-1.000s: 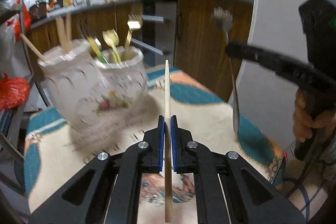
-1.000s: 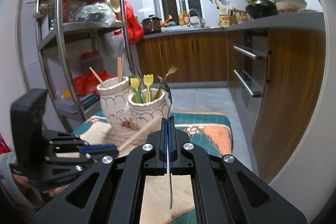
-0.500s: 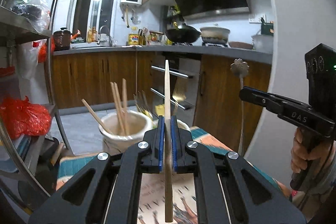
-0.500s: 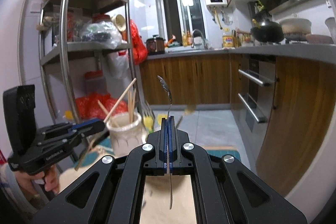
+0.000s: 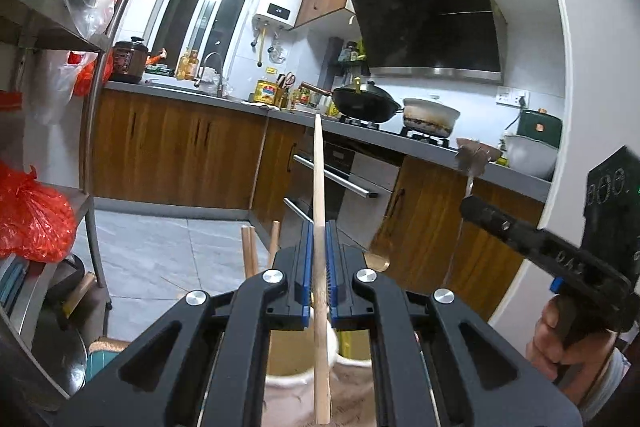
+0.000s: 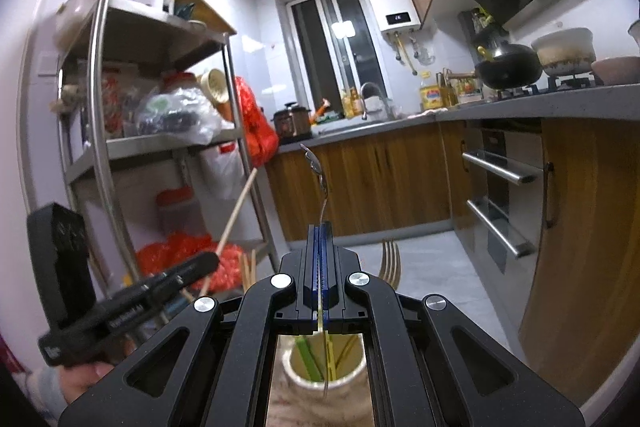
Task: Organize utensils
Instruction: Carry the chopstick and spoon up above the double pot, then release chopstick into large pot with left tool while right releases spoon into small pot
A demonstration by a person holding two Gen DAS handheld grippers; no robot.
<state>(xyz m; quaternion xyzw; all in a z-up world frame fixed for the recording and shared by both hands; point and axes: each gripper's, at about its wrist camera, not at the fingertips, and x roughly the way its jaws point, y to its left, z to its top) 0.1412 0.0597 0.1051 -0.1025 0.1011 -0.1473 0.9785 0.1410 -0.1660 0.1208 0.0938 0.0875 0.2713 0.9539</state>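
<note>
My left gripper (image 5: 319,227) is shut on a wooden chopstick (image 5: 319,187) held upright, its lower end over the mouth of a white ceramic holder (image 5: 288,367) that has other chopsticks (image 5: 249,251) in it. My right gripper (image 6: 321,229) is shut on a metal spoon (image 6: 318,171) held upright, its handle end over a second ceramic holder (image 6: 320,383) with green and yellow utensils and a gold fork (image 6: 390,263). The right gripper also shows in the left wrist view (image 5: 476,209), and the left gripper in the right wrist view (image 6: 208,261).
A steel shelf rack (image 6: 108,147) with bags stands at the left. Wooden kitchen cabinets (image 6: 380,179) and an oven (image 5: 340,179) lie ahead and to the right, with a grey tiled floor (image 5: 160,251) below.
Both grippers have risen and tilted up, so the holders now sit below the fingers. The chopstick and spoon ends now hang over the holders' mouths.
</note>
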